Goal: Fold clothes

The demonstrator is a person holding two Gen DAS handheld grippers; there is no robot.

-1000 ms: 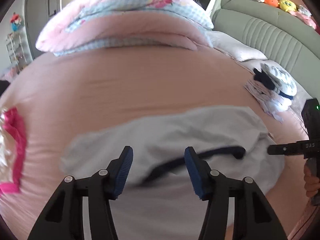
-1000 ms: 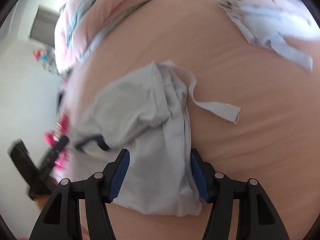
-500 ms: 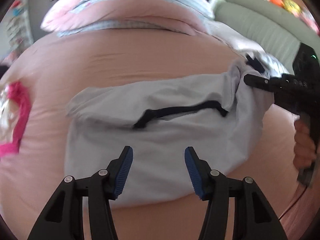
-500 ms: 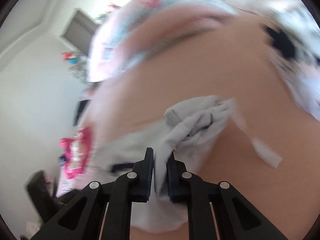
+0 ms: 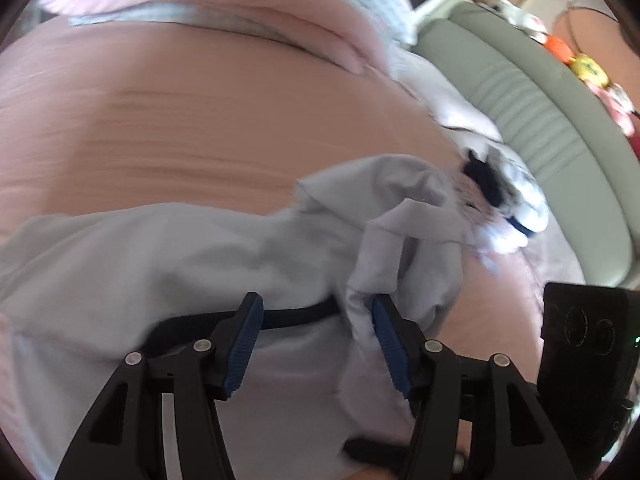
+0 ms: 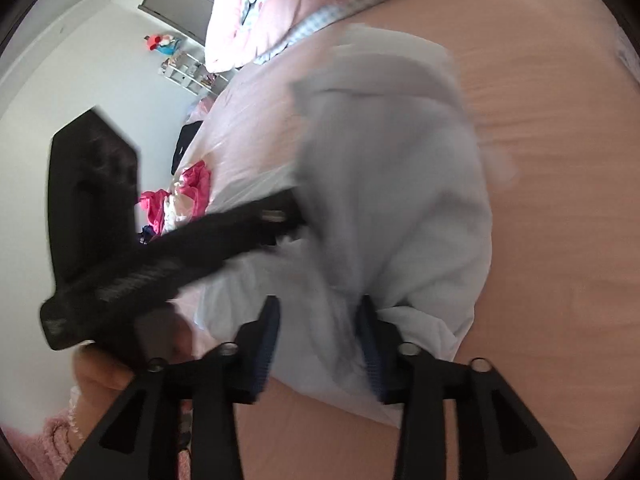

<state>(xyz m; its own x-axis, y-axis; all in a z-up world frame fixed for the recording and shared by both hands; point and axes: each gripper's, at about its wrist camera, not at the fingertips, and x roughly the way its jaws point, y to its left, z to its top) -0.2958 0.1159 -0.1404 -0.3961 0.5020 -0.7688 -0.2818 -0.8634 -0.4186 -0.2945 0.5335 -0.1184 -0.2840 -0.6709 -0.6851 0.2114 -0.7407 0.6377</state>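
Observation:
A light grey garment (image 5: 180,260) with a dark trim band (image 5: 296,314) lies on the pink bed sheet (image 5: 200,120). Its right side is bunched and folded back over the middle. My left gripper (image 5: 316,344) is open just above the trim, and a hanging fold touches its right finger (image 5: 390,348). In the right wrist view the same garment (image 6: 400,200) is a heaped fold. My right gripper (image 6: 318,344) is open with cloth lying between its fingers. The left gripper (image 6: 168,256) crosses that view as a black blur, close beside the fold.
A rolled pink quilt (image 5: 200,0) lies at the bed's far end. A grey padded headboard (image 5: 540,120) runs along the right, with a white and dark clothes pile (image 5: 500,196) before it. Bright pink clothes (image 6: 180,200) lie at the left edge. A hand (image 6: 104,372) holds the left tool.
The right gripper, shut on the garment's edge half a second ago, is now open after carrying that edge over the middle. The left gripper has moved in close to the trim.

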